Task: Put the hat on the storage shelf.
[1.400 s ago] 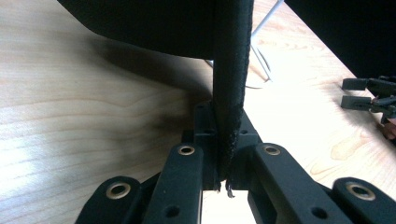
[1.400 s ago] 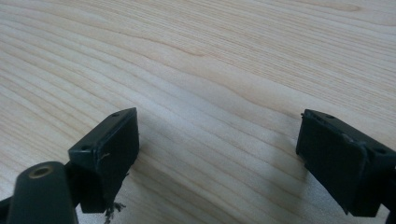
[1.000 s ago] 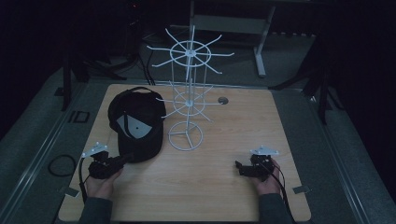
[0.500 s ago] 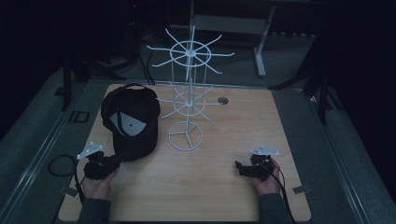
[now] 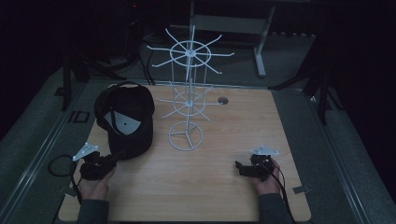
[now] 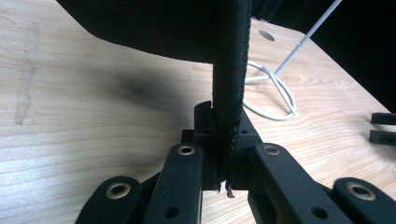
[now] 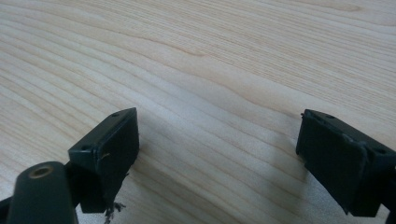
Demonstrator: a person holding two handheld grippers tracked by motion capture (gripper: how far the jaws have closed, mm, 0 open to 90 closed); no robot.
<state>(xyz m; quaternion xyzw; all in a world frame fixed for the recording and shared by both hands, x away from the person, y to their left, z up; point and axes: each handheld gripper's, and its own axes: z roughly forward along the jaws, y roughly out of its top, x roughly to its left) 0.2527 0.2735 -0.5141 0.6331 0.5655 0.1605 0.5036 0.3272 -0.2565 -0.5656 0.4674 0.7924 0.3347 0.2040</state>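
We've got the left gripper point(image 6: 223, 154) clamped on the soft, light cap's point(image 5: 125, 122) stiffer brim edge, right gripper point(image 7: 219, 163) spread wide over the counter point(image 5: 224, 186).

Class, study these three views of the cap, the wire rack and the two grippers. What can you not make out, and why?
- Front of the black cap: high view, it faces away.
- Cap crown: left gripper view, cut off by the top edge.
- Left gripper contact: cap brim hides one jaw face.
- Wire rack hook tips: high view, too thin and dim.
- Right gripper: jaw bases cut off below.
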